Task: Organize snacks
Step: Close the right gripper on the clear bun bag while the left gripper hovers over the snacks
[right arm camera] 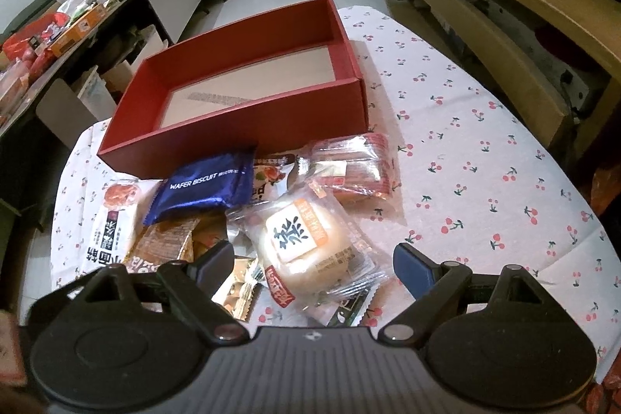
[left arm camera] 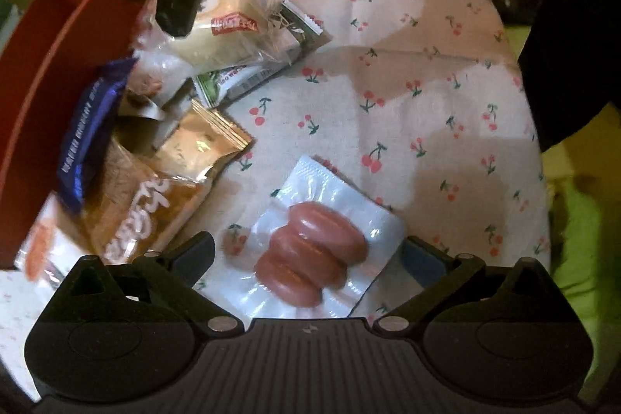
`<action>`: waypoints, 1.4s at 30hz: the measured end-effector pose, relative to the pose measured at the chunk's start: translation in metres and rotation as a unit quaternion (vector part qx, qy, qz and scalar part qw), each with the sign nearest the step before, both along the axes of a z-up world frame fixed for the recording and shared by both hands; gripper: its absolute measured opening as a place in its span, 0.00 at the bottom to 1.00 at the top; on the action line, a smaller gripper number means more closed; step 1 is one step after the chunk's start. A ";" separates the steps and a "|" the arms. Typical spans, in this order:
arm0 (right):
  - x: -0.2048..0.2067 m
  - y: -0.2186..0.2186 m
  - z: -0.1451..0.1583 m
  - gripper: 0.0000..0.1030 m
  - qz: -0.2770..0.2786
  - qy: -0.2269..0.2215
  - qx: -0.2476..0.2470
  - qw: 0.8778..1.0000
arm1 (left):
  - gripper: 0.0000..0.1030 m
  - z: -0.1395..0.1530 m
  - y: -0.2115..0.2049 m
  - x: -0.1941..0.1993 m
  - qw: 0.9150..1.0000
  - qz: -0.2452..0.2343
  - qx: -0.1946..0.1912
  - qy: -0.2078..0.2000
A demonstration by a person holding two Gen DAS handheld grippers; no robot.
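The left gripper (left arm camera: pixel 306 251) is pointing steeply down at the sausage pack (left arm camera: pixel 322 243), which is lying flat on the cherry-print worktop (left arm camera: pixel 407 103), apart from the snack pile to its left. Its jaws are standing wide open with the pack between them, and neither pad seems to be pressing on it yet. To do this well, I judge the jaws should be lowering squarely over the plump sausage part, not the thin slippery film edge, and closing only once both pads are bracketing it.

Further right in the work, the right gripper (right arm camera: pixel 314 262) is hovering over the pile, its jaws also wide open and holding nothing, with the steamed cake pack (right arm camera: pixel 306 243) lying between them, though I cannot tell whether a pad is touching it. The blue wafer biscuit (right arm camera: pixel 205 185) is lying just behind it, leaning at the near wall of the red box (right arm camera: pixel 233 138), whose floor is showing bare. The likely goal is that box, so each pick should be lifting clear of neighbouring wrappers, since overlapping packets could be dragging along.
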State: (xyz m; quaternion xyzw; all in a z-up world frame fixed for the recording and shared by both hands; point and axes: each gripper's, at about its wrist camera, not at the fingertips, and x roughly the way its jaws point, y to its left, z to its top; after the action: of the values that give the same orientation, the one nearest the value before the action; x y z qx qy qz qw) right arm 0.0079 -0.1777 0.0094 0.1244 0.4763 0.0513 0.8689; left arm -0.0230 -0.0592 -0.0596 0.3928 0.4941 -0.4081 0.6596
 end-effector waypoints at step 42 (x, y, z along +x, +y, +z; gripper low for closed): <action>0.026 0.018 -0.007 0.93 0.056 0.006 -0.060 0.997 | 0.76 0.028 0.048 0.006 0.952 0.286 -0.108 0.030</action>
State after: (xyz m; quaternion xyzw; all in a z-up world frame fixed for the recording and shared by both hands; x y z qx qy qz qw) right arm 0.0343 -0.1595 0.0022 0.0452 0.4900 0.0706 0.8677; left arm -0.0174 -0.0115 -0.0315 0.1490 0.5581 -0.2652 0.7720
